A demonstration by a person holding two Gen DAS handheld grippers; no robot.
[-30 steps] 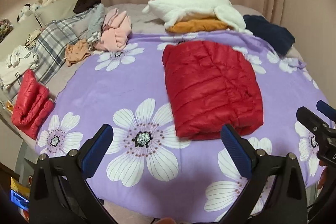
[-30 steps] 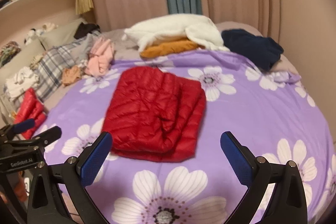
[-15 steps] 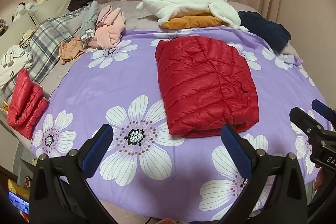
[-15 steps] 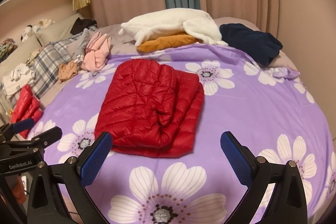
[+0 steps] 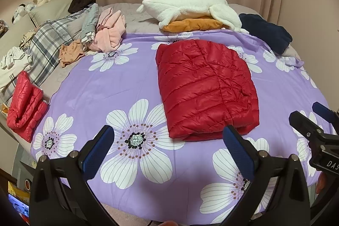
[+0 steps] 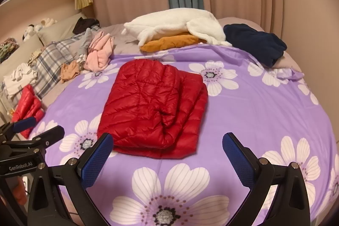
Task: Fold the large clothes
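The red puffer jacket [image 5: 206, 88] lies folded into a thick, squarish bundle on the purple flowered blanket [image 5: 118, 86], roughly at its middle. Over the last second both grippers have drawn back from the jacket toward the blanket's near edge, so the bundle now sits a little farther off and lower in each view. Nothing on it has shifted; its layers stay stacked, with one loose flap showing on the side toward the right gripper. I take that to mean this garment is finished, and the person is stepping away from it, perhaps toward the unfolded heap beyond the jacket: the white fleece [image 5: 190, 6] lying on an orange piece [image 5: 192, 24], or the navy garment [image 5: 264, 32] at the blanket's far corner.

The left gripper [image 5: 169, 151] hangs above the near edge of the blanket, jaws spread wide, nothing between them and touching nothing. The right gripper [image 6: 167, 154] is the same: fully spread, empty, hovering short of the jacket's near edge.
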